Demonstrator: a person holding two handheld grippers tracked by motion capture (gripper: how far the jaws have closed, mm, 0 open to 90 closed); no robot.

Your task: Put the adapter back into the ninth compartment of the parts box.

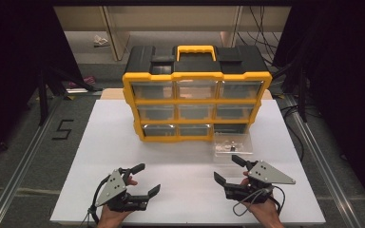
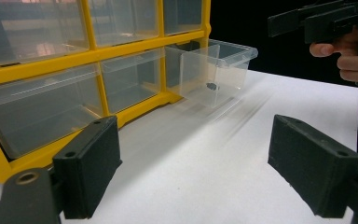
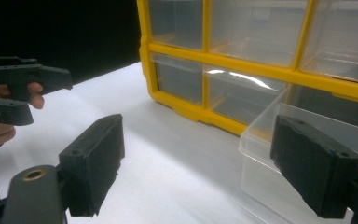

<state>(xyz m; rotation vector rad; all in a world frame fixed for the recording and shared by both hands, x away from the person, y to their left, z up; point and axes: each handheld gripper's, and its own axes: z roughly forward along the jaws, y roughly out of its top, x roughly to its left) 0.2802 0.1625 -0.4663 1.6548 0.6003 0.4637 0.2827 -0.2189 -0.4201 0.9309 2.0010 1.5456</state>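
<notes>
While both grippers hover low over the near part of the white table [image 1: 123,142], each stands with its jaws spread wide and nothing between them: the left gripper [image 1: 142,179] sits near the front left, the right gripper [image 1: 228,168] near the front right, well apart from each other with bare board between. The clear drawer [image 1: 232,143] stands pulled out of the bottom right slot of the yellow organiser [image 1: 197,102], resting on the table just in front of that corner, and the right gripper's farther jaw lies just short of its near edge in the high view. In the left gripper view the drawer [image 2: 214,70] is upright, its rim flared outward, with a small dark item [image 2: 211,86] lying on its floor; what that item is cannot be told. In the right gripper view the drawer's rim [image 3: 261,130] runs close behind the right-hand jaw, though whether they touch is unclear. The organiser has three rows of three clear drawers in a yellow frame, a black top and a yellow handle [image 1: 196,50]; no brand or label on it can be read. On the grey floor left of the table a black figure 5 [image 1: 62,129] is marked. The table's front edge runs just beneath the person's hands, metal rails [image 1: 24,161] flank both sides, and dark cables [image 1: 290,114] trail at the back right.
</notes>
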